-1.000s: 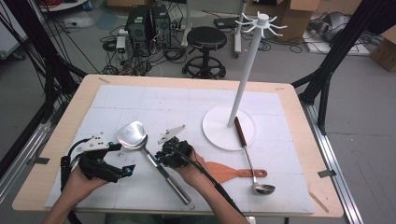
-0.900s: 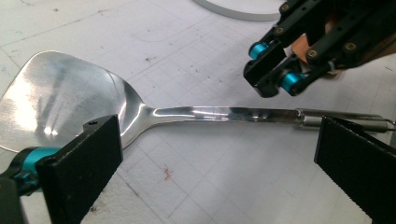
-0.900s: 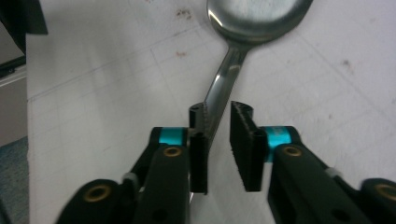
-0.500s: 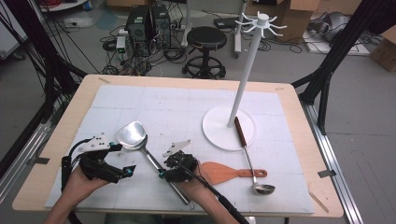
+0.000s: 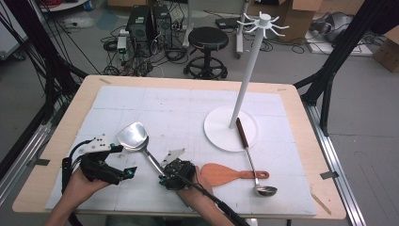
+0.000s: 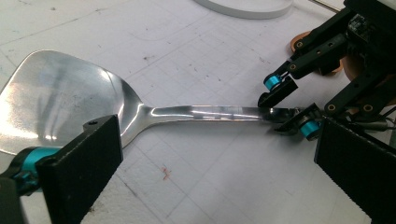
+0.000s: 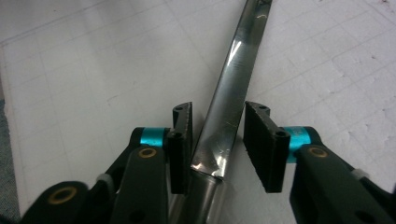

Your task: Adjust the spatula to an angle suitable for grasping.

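high view: we've got the steel spatula (image 5: pixel 141 143) lying flat on the white mat (image 5: pixel 155 103), front-left area. Its long axis runs diagonal, blade toward the far left, handle coming back toward the person's edge.
high view, hands: right gripper (image 5: pixel 175 173) sits over the handle end, left gripper (image 5: pixel 106 165) is just left of the blade.
high view, neighbours: wooden rice paddle (image 5: pixel 226 173) and ladle (image 5: pixel 251 160) lie to the right, by the white rack (image 5: pixel 244 70).
left gripper view: left gripper (image 6: pixel 205 163) jaws spread wide, nothing held. Spatula (image 6: pixel 70 98) lies crosswise, blade left, handle right.
right gripper view: right gripper (image 7: pixel 217 140) jaws have just been closing a bit. They straddle the handle (image 7: pixel 231 93), one pad right against it, the other with a gap, so no grip that we can see. The handle points up and away.
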### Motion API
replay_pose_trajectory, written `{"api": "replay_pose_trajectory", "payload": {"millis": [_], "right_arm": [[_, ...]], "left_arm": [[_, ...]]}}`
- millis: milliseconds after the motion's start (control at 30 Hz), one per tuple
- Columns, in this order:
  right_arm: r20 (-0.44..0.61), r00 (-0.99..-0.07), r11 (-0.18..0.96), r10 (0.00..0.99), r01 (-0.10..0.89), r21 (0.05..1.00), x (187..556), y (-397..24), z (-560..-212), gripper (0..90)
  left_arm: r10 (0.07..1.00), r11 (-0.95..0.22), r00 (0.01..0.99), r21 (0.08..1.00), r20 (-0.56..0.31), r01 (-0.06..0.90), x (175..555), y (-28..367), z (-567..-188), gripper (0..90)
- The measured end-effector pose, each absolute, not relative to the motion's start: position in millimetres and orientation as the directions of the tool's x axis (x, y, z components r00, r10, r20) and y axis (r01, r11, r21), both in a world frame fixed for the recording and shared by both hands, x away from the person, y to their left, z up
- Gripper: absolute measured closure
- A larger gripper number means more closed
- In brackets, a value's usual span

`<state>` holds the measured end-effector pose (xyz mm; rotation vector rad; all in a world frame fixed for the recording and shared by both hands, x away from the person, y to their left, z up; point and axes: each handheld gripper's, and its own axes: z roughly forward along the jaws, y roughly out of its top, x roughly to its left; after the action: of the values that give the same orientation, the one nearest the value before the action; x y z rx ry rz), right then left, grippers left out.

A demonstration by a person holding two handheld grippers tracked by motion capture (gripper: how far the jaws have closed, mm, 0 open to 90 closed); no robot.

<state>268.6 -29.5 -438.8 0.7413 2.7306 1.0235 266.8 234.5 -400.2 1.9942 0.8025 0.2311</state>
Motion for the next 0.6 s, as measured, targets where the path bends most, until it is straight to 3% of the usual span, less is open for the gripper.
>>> {"api": "replay_pose_trajectory", "payload": {"millis": [333, 600], "right_arm": [[0.057, -0.841, 0.635, 0.538, 0.449, 0.628, 277.3, -38.3, -433.6, 71.5], [0.051, -0.842, 0.658, 0.537, 0.455, 0.6, 280.0, -38.4, -429.8, 72.7]], "left_arm": [[0.619, -0.35, 0.771, 0.826, -0.15, 0.442, 267.2, 234.9, -400.1, 1.7], [0.618, -0.353, 0.772, 0.826, -0.147, 0.439, 267.2, 234.9, -399.9, 1.7]]}}
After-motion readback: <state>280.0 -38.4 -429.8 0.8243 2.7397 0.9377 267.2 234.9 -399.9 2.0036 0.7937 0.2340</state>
